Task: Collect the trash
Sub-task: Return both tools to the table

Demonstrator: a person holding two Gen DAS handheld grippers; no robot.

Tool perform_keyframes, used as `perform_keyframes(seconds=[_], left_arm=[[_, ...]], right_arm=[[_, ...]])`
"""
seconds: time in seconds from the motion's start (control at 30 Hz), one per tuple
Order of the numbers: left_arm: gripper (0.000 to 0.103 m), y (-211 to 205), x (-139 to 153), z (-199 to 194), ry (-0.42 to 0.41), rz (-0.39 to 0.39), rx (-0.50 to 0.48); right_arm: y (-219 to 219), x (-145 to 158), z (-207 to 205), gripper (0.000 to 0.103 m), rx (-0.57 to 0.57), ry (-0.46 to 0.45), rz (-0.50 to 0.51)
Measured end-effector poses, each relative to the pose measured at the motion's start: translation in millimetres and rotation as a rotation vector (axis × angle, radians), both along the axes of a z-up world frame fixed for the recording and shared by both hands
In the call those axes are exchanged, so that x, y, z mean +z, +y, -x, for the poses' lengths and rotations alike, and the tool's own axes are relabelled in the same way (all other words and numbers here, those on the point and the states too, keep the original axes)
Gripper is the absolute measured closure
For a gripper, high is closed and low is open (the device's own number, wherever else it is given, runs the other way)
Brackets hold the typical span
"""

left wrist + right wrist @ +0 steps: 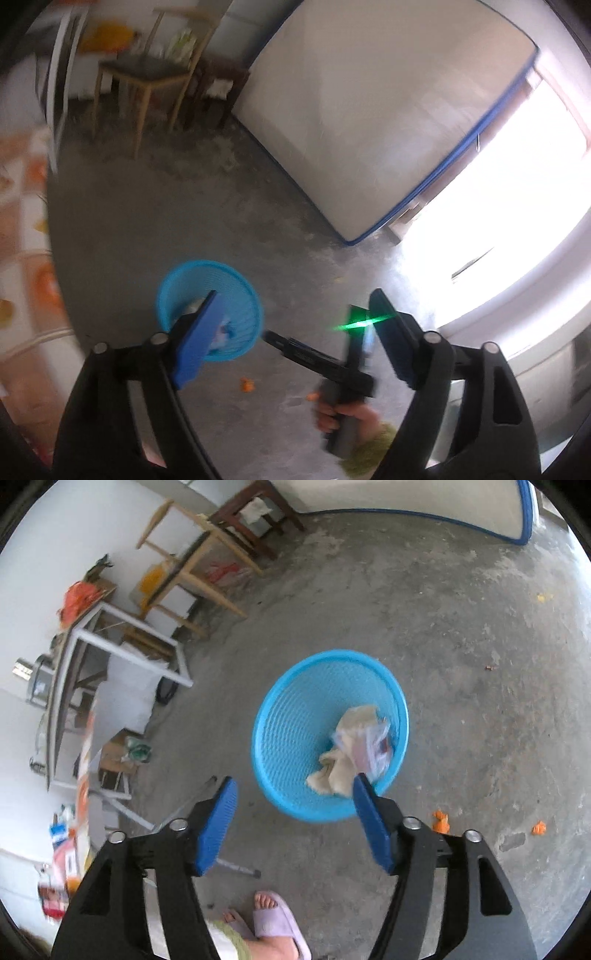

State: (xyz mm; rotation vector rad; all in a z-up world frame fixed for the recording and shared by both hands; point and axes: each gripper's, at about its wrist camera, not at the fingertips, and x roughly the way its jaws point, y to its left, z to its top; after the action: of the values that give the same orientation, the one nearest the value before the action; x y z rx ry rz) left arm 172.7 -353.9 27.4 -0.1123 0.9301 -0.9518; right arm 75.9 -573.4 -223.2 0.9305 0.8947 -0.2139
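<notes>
Both grippers' fingers apart and empty, right gripper [293,823] near basket [280,716]; risk: orange scraps [440,820] crumble or get missed on the floor [461,627].

basket [295,716]: bright blue mesh | trash in basket [354,749]: cream and pinkish-white | scraps right of basket [440,820]: orange | floor [443,627]: mottled grey | slipper below basket [277,919]: lilac
</notes>
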Motion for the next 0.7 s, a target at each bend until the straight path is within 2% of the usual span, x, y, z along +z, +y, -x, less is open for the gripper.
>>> perform_keyframes(seconds=[0.17, 0.3, 0.4, 0.5, 0.6, 0.7], left_arm=[[0.02, 37.6, -2.1, 33.6, -0.059, -0.096, 0.001], [0.02, 66.9, -4.0, 48.0, -0.077, -0.126, 0.009], [0.018, 95.4, 8.8, 58.8, -0.144, -0.132, 0.022], [0.017, 120.9, 24.0, 60.9, -0.201, -0.139, 0.061], [0.015, 161.1, 40.3, 62.9, -0.242, -0.134, 0.137], [0.014, 198.3, 50.5, 65.6, -0.277, -0.138, 0.21]], right_arm=[[45.5, 14.9, 46.0, 0.025, 0.039, -0.006, 0.034], [79.5, 35.1, 56.9, 0.025, 0.099, 0.047, 0.147], [105.6, 70.8, 56.6, 0.025, 0.168, 0.038, 0.276], [120.3, 107.1, 51.4, 0.025, 0.197, -0.022, 0.317], [137.8, 139.9, 41.2, 0.025, 0.223, -0.077, 0.349], [171.3, 174.1, 22.1, 0.025, 0.268, -0.081, 0.462]])
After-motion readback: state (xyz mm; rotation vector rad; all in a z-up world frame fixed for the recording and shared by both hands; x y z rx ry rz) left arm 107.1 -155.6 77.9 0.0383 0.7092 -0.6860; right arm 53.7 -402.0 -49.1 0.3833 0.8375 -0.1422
